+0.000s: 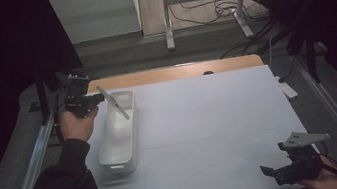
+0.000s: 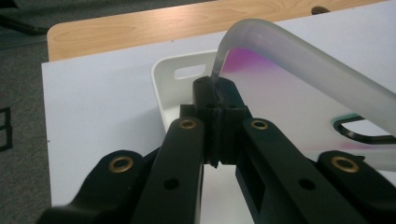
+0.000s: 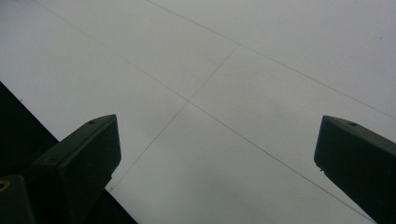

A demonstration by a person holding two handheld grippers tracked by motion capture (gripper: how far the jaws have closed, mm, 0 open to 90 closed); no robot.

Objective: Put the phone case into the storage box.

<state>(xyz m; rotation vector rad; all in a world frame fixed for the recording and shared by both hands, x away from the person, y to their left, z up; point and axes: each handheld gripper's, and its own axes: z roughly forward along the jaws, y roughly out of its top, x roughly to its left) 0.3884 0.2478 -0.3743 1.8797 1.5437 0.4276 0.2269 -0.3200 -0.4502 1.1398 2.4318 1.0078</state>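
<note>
Left gripper (image 1: 98, 98): held in the person's left hand (image 1: 77, 124) at the far left of the table, just beside the far end of the bin; in the left gripper view its jaws are pressed together on one corner of the board (image 2: 215, 95)
Board (image 1: 113, 101): a thin, frosted, see-through plastic sheet with rounded corners and a slot handle outlined in black near one end; it hangs tilted over the far end of the bin, its lower edge down inside the bin's opening; a faint pink tint shows through it in the left gripper view (image 2: 299, 93); no brand or writing can be read on it
Bin (image 1: 119, 130): a long white plastic bin with rounded corners and a cut-out handle at each end; it stands on the left part of the table, lengthwise away from the person; no label can be read
Right gripper (image 1: 278, 170): held low at the near right corner of the table, well apart from the bin; its jaws stand wide apart with nothing between them, over bare table with thin seam lines in the right gripper view
Table (image 1: 212, 128): a pale, flat top with faint lines; a strip of bare wood runs along its far edge
Writing: none readable anywhere
</note>
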